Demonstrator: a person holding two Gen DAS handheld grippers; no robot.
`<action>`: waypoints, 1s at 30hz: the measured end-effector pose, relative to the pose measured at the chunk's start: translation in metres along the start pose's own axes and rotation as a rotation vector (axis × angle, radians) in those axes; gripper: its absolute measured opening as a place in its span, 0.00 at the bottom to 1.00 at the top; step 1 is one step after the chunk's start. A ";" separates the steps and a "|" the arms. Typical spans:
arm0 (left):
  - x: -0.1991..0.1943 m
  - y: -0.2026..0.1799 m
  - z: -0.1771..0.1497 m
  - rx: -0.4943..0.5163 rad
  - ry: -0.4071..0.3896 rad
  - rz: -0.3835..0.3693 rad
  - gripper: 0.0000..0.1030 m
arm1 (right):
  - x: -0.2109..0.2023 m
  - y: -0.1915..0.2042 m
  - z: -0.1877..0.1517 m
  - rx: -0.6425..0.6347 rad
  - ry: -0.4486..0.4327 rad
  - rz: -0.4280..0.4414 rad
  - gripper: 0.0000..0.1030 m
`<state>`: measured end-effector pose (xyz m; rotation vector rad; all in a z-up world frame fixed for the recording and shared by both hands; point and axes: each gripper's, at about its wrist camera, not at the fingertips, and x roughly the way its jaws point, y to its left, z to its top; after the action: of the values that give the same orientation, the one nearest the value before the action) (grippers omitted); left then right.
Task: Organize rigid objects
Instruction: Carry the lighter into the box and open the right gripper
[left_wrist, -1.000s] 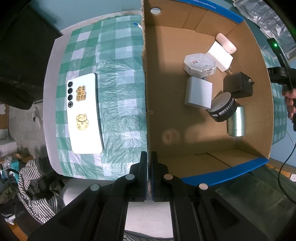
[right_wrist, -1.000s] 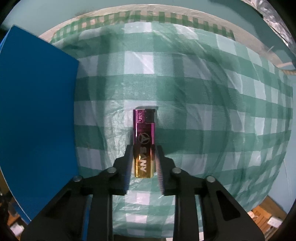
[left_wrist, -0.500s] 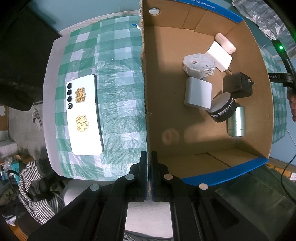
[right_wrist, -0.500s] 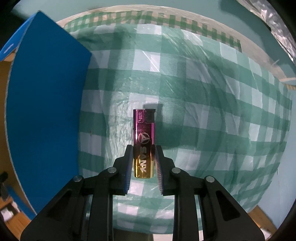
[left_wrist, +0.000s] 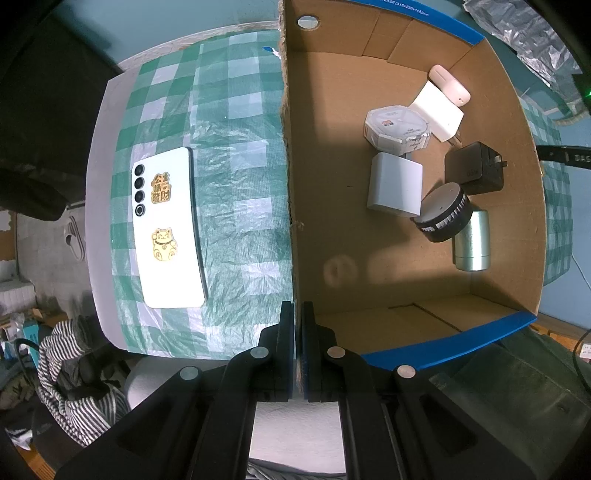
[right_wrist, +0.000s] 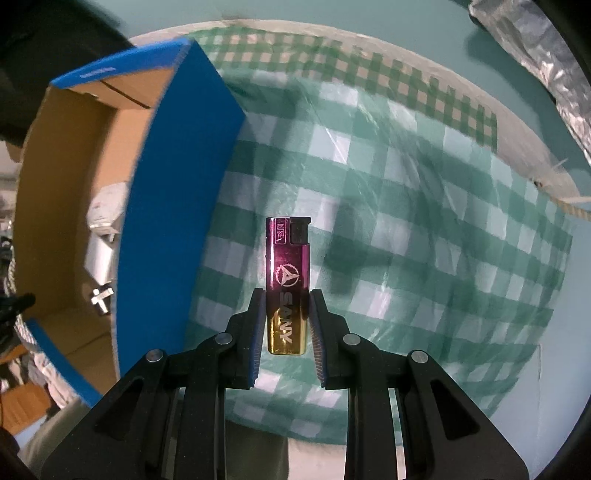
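My right gripper (right_wrist: 287, 322) is clamped on the purple-gold lighter (right_wrist: 287, 284), lifted above the checkered cloth (right_wrist: 424, 236) beside the cardboard box (right_wrist: 177, 206). My left gripper (left_wrist: 298, 332) is pinched tight on the box's near wall, at its corner.

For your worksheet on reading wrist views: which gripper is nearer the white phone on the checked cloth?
Left. The left gripper hangs by the box wall, with the white phone just beyond. The right gripper holds the lighter outside the box's far wall.

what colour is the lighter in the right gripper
The lighter fades from magenta-purple to gold at its base, seen best in the right wrist view.
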<state>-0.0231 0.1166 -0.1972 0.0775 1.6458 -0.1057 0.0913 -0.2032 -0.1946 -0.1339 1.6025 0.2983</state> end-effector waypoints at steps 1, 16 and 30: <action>0.000 0.000 0.000 -0.001 0.001 0.000 0.03 | -0.005 0.004 0.000 -0.010 -0.007 0.002 0.22; 0.000 0.001 -0.004 -0.001 -0.002 0.002 0.03 | -0.065 0.061 0.023 -0.182 -0.099 0.055 0.22; -0.001 0.001 -0.001 0.002 -0.006 0.001 0.03 | -0.044 0.114 0.048 -0.341 -0.054 0.003 0.22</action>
<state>-0.0239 0.1180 -0.1958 0.0797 1.6396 -0.1067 0.1093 -0.0854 -0.1403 -0.3821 1.4882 0.5717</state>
